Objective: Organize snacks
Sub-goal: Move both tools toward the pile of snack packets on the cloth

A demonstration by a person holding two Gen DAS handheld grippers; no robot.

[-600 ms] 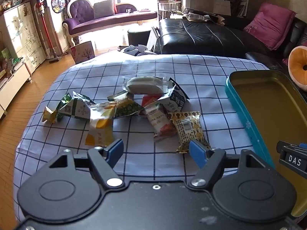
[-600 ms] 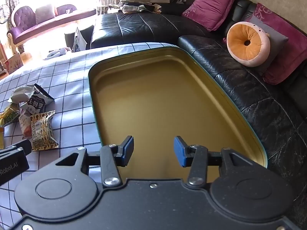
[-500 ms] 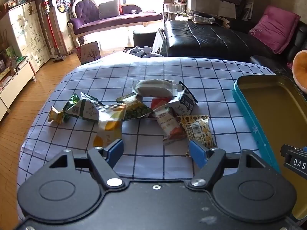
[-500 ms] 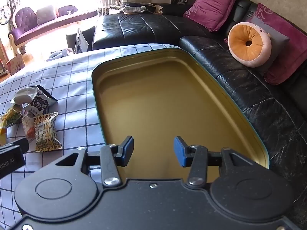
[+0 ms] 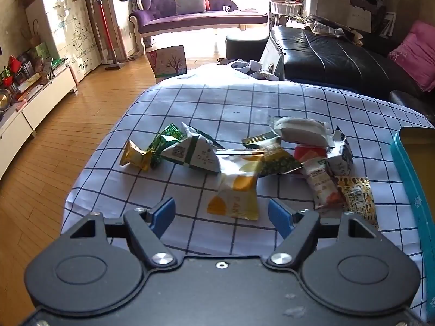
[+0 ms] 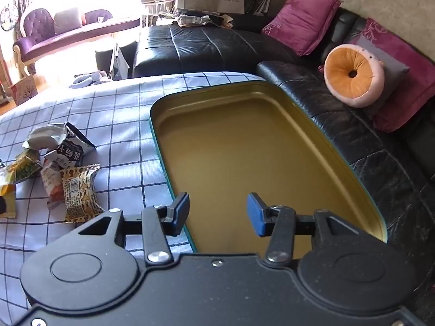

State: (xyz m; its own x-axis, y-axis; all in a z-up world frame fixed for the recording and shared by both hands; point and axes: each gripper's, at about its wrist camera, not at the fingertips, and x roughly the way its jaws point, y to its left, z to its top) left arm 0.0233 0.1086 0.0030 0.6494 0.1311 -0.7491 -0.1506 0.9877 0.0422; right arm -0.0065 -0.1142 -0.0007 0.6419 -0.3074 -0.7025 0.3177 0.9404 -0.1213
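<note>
Several snack packets lie in a loose heap on the checked tablecloth (image 5: 239,103). Nearest my left gripper (image 5: 221,214) is a white and orange packet (image 5: 235,190), just beyond its open blue pads with nothing between them. A white triangular packet (image 5: 194,152), green packet (image 5: 165,138) and gold packet (image 5: 134,157) lie to the left; a brown patterned packet (image 5: 356,198) lies to the right. The teal tin with a gold inside (image 6: 244,146) stands empty on the right. My right gripper (image 6: 217,213) hovers open over the tin's near left rim, holding nothing.
A black leather sofa (image 6: 206,46) with pink cushions and a round orange cushion (image 6: 353,74) runs behind and right of the table. To the left the table edge drops to a wooden floor (image 5: 68,125). A purple chaise (image 5: 195,19) stands by the window.
The left gripper's view has swung left and moved back, so the snack heap sits further right and the tin is nearly out of frame. The right gripper's view has shifted left, toward the tin's left rim.
</note>
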